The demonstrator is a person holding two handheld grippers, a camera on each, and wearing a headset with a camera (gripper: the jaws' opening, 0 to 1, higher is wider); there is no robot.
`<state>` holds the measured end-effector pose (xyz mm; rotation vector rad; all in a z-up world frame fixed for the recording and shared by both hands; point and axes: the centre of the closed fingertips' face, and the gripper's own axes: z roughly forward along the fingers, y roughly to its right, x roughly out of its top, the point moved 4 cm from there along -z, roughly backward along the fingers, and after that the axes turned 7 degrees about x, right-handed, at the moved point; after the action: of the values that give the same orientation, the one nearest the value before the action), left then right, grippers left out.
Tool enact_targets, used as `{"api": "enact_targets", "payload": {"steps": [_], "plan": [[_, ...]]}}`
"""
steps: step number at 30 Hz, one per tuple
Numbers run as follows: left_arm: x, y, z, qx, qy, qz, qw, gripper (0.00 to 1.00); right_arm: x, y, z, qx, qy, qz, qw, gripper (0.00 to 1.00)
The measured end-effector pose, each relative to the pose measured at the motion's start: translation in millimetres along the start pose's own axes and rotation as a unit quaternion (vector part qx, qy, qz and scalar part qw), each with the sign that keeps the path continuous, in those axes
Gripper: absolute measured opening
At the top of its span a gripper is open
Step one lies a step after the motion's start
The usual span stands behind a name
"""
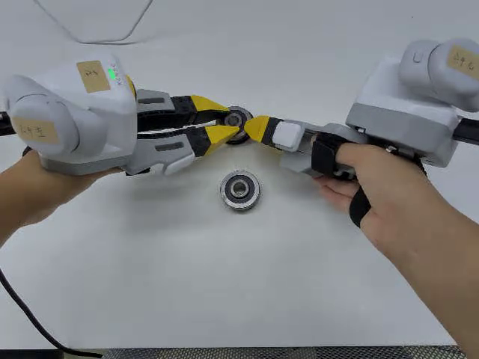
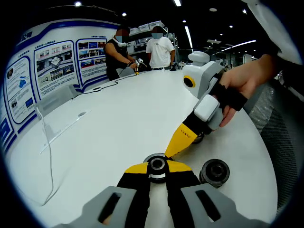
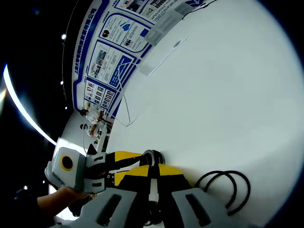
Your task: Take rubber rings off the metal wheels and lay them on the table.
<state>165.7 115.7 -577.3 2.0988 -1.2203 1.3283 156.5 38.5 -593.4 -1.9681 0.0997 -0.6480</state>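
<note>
The left hand-held gripper point(image 1: 229, 121) and right hand-held gripper point(image 1: 258, 129) meet tip to tip, jaws seemingly clamped.

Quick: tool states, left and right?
Left tool: shut on the metal wheel.
Right tool: shut, tips at that wheel's rim; whether it holds anything cannot be told.

Two grippers work here, the left gripper point(image 1: 226, 124) and the right gripper point(image 1: 253, 128), each with two yellow-tipped jaws. There are two hands, a left hand point(image 1: 37, 187) and a right hand point(image 1: 389, 202), one per gripper. There are two wheels: one metal wheel point(image 1: 238, 117) between the left jaws and a second wheel point(image 1: 240, 190) flat on the one white bench point(image 1: 224, 284). One thin grey cable point(image 1: 105, 43) and one black cable point(image 1: 21, 310) lie on it. In the right gripper view, two black loops point(image 3: 222, 173) overlap; I cannot tell whether they are rings or cable. In the left gripper view, two people stand far off: one person point(image 2: 116, 54) in black, another point(image 2: 159, 47) in white.
</note>
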Motion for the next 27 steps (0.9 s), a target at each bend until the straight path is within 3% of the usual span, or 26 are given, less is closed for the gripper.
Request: {"api": "enact_targets", "payload": {"steps": [11,27], "plan": [[0.0,0.5,0.0,0.000,0.000,0.001,1.0000,0.11,4.6,0.3,-2.4,-0.007,0.008,-0.006,0.9999,0.03],[-0.3,0.6,-0.2,0.001,0.000,0.004,1.0000,0.11,4.1,-0.1,-1.4,-0.023,-0.008,-0.010,0.9996,0.01]]}}
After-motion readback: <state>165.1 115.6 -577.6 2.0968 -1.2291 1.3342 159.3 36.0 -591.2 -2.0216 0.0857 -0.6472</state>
